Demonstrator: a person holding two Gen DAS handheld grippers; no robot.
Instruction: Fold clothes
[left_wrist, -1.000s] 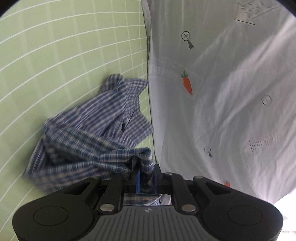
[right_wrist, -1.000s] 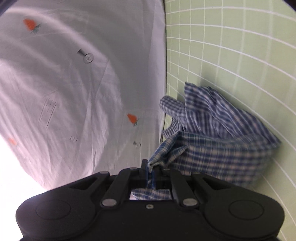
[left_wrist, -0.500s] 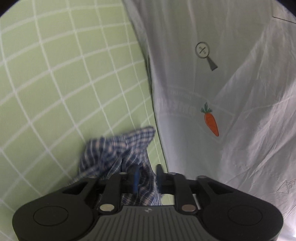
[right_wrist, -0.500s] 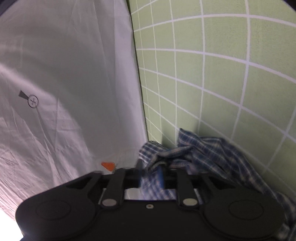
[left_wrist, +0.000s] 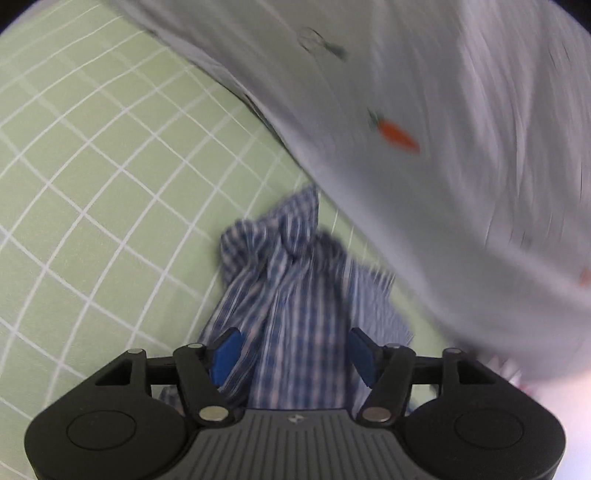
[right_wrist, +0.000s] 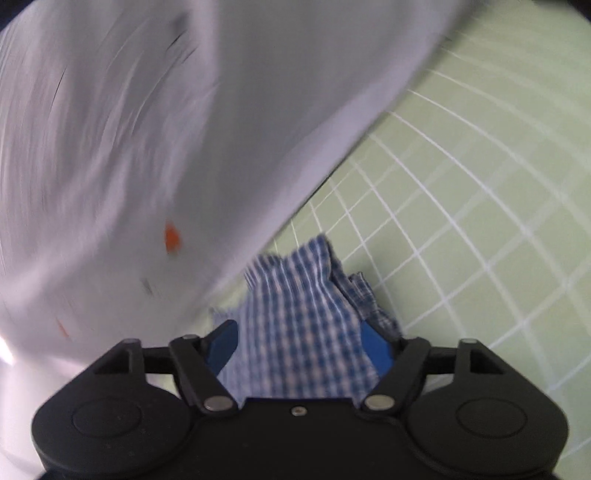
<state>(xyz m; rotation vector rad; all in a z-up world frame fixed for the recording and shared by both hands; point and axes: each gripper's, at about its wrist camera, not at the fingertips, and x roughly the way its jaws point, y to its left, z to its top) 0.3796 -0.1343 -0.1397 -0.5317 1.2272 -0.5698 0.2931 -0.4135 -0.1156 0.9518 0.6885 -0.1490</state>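
A blue-and-white checked garment (left_wrist: 291, 295) lies bunched on the green gridded surface (left_wrist: 92, 192). My left gripper (left_wrist: 293, 352) hovers over its near end; the jaws are opening, blue pads spread apart, cloth lying loose between them without being pinched. In the right wrist view the same checked garment (right_wrist: 303, 314) sits under my right gripper (right_wrist: 301, 347), whose jaws are also opening, with cloth between the pads but no pad pressing on it. Both views are motion-blurred.
A white sheet printed with small carrots (left_wrist: 461, 129) borders the green surface on the right in the left wrist view and on the left, as the sheet (right_wrist: 129, 147), in the right wrist view. The green grid (right_wrist: 480, 240) spreads beyond the garment.
Both grippers were shut on folds of the checked garment; both have let go and spread their pads. Each view has rolled, and the garment now lies lower and bunched.
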